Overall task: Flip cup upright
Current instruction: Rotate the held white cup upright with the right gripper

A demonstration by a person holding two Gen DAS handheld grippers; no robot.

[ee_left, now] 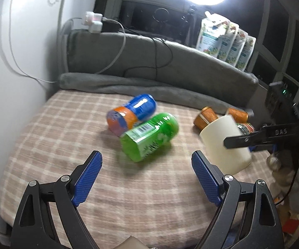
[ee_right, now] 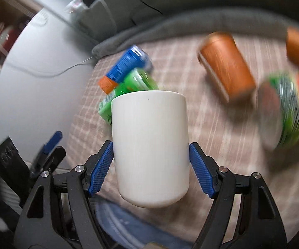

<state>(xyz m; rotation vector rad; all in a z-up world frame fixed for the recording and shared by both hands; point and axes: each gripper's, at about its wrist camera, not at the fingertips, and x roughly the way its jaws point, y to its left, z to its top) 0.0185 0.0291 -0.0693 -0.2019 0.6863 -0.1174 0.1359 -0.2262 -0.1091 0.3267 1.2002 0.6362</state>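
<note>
Cup: the white cup (ee_right: 150, 145) sits between the blue pads of the right tool (ee_right: 151, 170), lifted off the checked blanket (ee_right: 222, 128); which end faces up cannot be told in the right wrist view. In the left wrist view it (ee_left: 224, 143) hangs tilted.
Right tool: pinching the cup, one pad on each side of its wall.
Left tool: the left tool (ee_left: 147, 178) is spread wide with nothing between its pads, low over the blanket; the cup lies ahead of it and to its right.
Green can: the green can (ee_left: 149, 137) lies on its side straight ahead of the left tool.
Blue can: the blue can (ee_left: 131, 113) lies just beyond the green one, touching it.
Orange cans: two orange cans (ee_right: 227, 68) lie ahead of the right tool, to its right.
Grey bolster: the grey bolster (ee_left: 159, 89) runs along the blanket's far edge.
</note>
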